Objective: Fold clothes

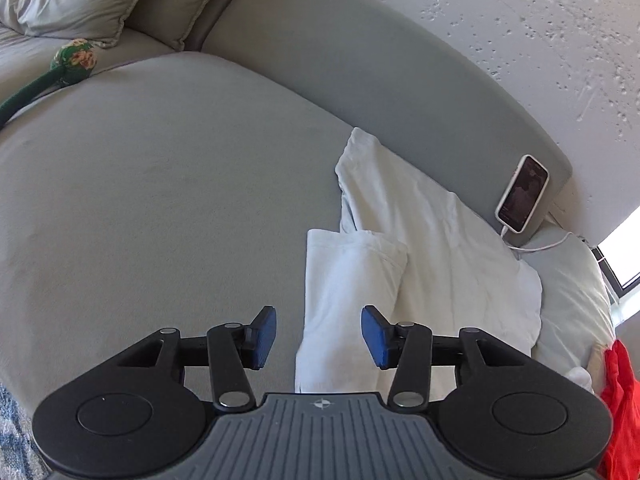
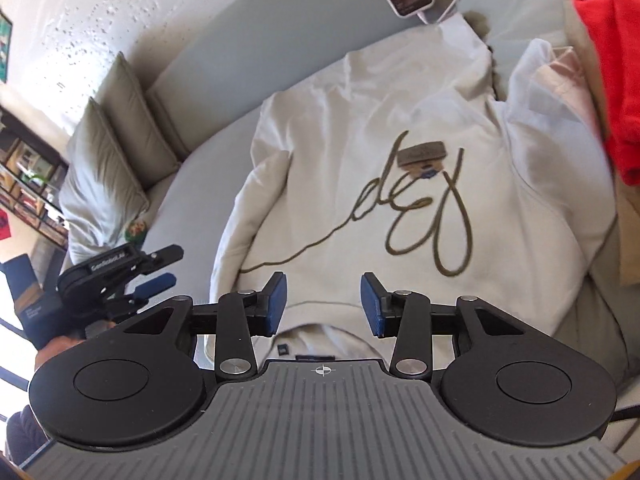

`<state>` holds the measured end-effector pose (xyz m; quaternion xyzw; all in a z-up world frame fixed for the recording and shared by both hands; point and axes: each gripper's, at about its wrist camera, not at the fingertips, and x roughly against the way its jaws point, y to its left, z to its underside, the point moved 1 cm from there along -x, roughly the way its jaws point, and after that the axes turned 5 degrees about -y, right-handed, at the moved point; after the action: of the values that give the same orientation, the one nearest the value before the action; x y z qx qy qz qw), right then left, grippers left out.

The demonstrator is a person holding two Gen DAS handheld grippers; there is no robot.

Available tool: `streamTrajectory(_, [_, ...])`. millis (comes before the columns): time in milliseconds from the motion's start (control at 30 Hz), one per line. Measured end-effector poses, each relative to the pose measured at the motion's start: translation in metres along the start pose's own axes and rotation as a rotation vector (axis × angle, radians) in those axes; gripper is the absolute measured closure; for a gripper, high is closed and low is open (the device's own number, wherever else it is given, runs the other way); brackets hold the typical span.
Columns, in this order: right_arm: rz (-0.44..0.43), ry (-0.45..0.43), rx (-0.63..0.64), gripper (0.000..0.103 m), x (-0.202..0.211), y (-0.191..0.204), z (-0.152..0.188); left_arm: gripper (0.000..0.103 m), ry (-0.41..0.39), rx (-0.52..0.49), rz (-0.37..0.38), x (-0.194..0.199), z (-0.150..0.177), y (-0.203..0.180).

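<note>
A white cotton sweatshirt with olive cursive lettering stitched across its front (image 2: 400, 184) lies spread face-up on the grey upholstered sofa seat (image 1: 160, 184), its hem end toward the backrest and its collar nearest the right gripper's camera. One sleeve is folded in over the body, seen from the left wrist as a white band of cloth running toward the camera.

The right gripper (image 2: 323, 304) hovers above the collar end with its blue-padded fingers (image 2: 276, 300) spread and nothing between them. The left gripper (image 1: 318, 336) hangs over the near edge of that folded sleeve, its fingers likewise parted and empty; it also shows from the side at the left of the right wrist view.

The step in hand appears to be choosing grip points for the next fold. To do it well, each gripper should probably come down on a matching corner, pinch all layers of cloth at once, and both should lift together so the panel stays flat and the fold line runs straight.

A white smartphone on a charging cable (image 1: 522, 194) leans against the backrest just beyond the hem, and a crumpled red garment (image 2: 608, 68) sits beside the sweatshirt; the carried edge should steer clear of both.
</note>
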<state>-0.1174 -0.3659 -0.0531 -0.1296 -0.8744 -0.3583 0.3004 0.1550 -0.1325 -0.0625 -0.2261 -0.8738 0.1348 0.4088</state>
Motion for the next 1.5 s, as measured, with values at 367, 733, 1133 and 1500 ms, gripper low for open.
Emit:
streamTrajectory(367, [-0.022, 0.024, -0.096, 0.059, -0.049, 0.016, -0.027, 0.069, 0.120, 0.210, 0.187, -0.114, -0.031, 0.043])
streamTrajectory(733, [0.068, 0.055, -0.119, 0.059, -0.069, 0.004, -0.021, 0.091, 0.140, 0.187, 0.201, -0.142, -0.034, 0.046])
streamTrajectory(1133, [0.053, 0.038, -0.110, 0.059, -0.042, 0.013, -0.009, 0.102, -0.173, 0.090, 0.133, -0.050, -0.046, 0.047])
streamTrajectory(1500, [0.019, 0.104, -0.108, 0.059, -0.028, 0.017, 0.010, 0.102, -0.341, 0.193, -0.216, 0.039, -0.041, 0.104])
